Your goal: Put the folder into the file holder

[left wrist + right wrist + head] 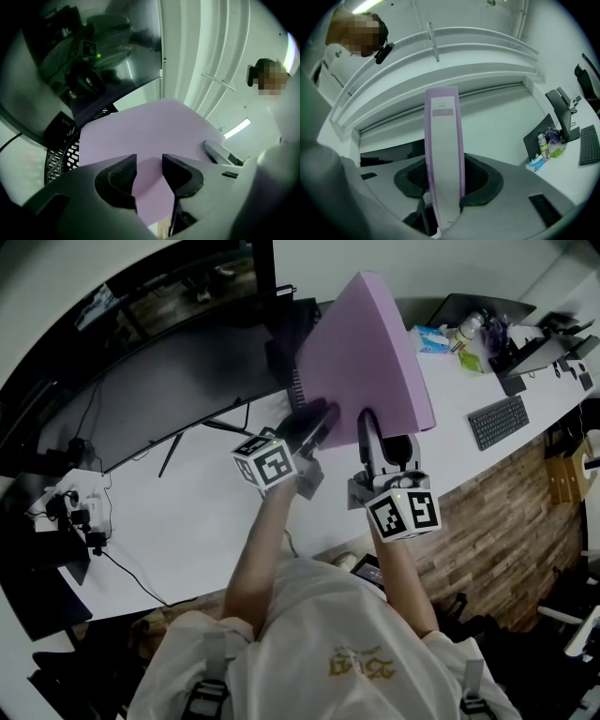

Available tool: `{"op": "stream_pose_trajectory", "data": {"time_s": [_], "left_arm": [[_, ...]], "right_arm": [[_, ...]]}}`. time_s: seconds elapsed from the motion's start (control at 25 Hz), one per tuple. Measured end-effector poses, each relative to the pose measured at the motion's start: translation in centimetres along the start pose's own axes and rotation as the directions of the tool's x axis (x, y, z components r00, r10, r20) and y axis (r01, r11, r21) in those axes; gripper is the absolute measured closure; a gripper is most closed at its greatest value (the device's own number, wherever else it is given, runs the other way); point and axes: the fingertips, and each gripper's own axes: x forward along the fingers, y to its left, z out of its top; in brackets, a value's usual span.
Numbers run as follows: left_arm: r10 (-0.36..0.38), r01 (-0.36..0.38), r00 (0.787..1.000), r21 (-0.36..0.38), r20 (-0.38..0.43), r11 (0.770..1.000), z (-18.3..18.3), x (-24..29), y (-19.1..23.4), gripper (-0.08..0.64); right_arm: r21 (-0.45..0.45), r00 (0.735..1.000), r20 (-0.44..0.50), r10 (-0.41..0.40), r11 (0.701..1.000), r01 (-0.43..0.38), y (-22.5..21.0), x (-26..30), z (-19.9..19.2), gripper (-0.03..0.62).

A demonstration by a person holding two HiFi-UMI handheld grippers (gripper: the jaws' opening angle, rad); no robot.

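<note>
Head view: purple folder (366, 362) held upright above white desk (187, 512), upper centre of frame, in front of dark monitor (169, 381). Right gripper (375, 432) clamped on folder's lower edge; right gripper view shows jaws pressed on both sides of spine, folder (443, 131) edge-on at frame centre. Left gripper (314, 423) at folder's lower left; left gripper view shows jaws parted, gripping nothing, folder face (140, 131) filling gap behind. Black mesh file holder (61, 150) at left edge, partly behind folder. Keyboard (498, 421) right
</note>
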Motion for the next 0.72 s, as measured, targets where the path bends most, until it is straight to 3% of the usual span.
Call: {"op": "stream_pose_trajectory", "data": {"time_s": [0.72], "left_arm": [[-0.021,0.025,0.999,-0.092,0.045,0.995,2.0,1.2,3.9,0.391]], "right_arm": [[-0.045,1.000,0.011,0.001,0.999,0.000,0.0,3.9,-1.8,0.410]]}}
